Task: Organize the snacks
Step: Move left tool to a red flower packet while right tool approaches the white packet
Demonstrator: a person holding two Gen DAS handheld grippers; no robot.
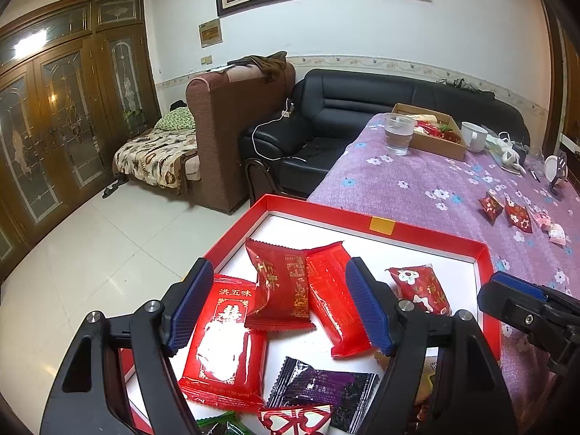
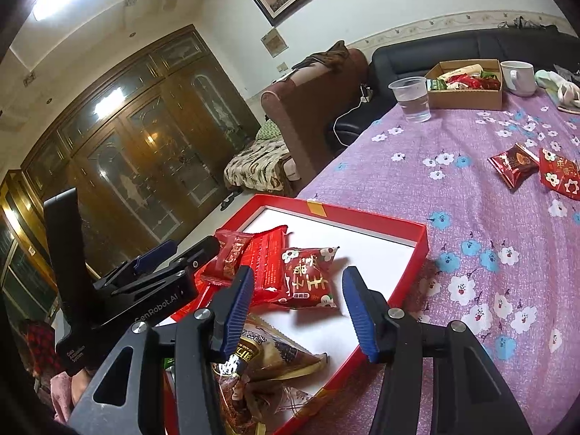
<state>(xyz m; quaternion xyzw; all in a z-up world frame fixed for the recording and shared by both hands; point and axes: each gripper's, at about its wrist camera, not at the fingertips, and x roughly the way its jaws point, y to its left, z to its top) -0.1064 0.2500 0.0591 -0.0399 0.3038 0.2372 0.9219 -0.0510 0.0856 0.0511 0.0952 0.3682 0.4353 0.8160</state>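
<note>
Snack packets point(image 1: 279, 290), light, crinkly and slippery, lie heaped in the red tray point(image 1: 366, 225) at the surface's point(image 2: 471, 224) edge, best pinched by a sealed end, as left tongs point(image 1: 279, 311) and right tongs point(image 2: 295, 308) hover apart, empty.

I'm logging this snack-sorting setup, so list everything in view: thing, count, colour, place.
Tray: one, red rim, white floor, table's near corner.
Snack packs in tray: several, mostly red, one purple-black, one brown.
Loose snack packs: a few, red and pink, on the cloth right of the tray.
Tablecloth: one, purple with flowers.
Plastic cup: one, clear, holding water, far end.
Cardboard box: one, brown, holding snacks, beside the cup.
Mug: one, white, right of the box.
Sofa: one, black, behind the table.
Left tool: black, blue pads, open above the tray.
Right tool: same, open above the tray.
</note>
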